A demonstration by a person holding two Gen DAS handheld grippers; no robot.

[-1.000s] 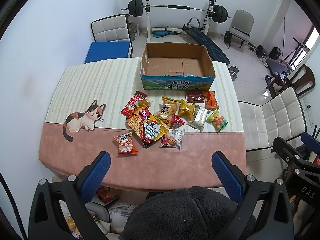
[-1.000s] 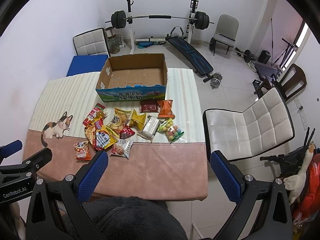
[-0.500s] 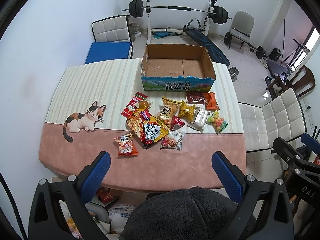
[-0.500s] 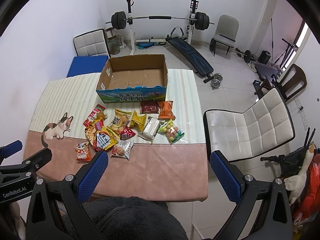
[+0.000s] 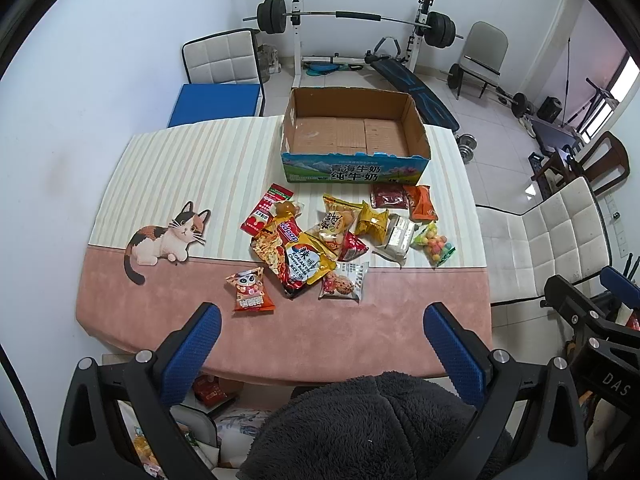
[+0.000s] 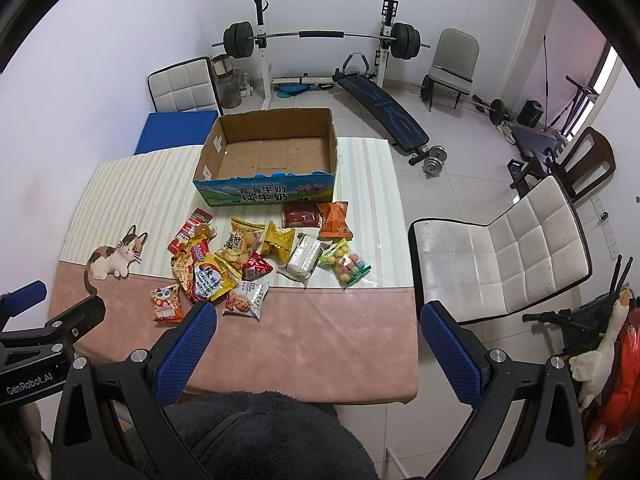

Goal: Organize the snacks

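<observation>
Above the table (image 5: 280, 332), both claws, left (image 5: 320, 320) and right (image 6: 318, 320), stay spread and empty, seemingly edged slightly nearer the snacks (image 5: 340, 236)

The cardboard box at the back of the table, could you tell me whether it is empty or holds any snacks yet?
Empty. The cardboard box stands open-topped with its bare brown floor showing; the snack packets all lie on the table in front of it.
</observation>
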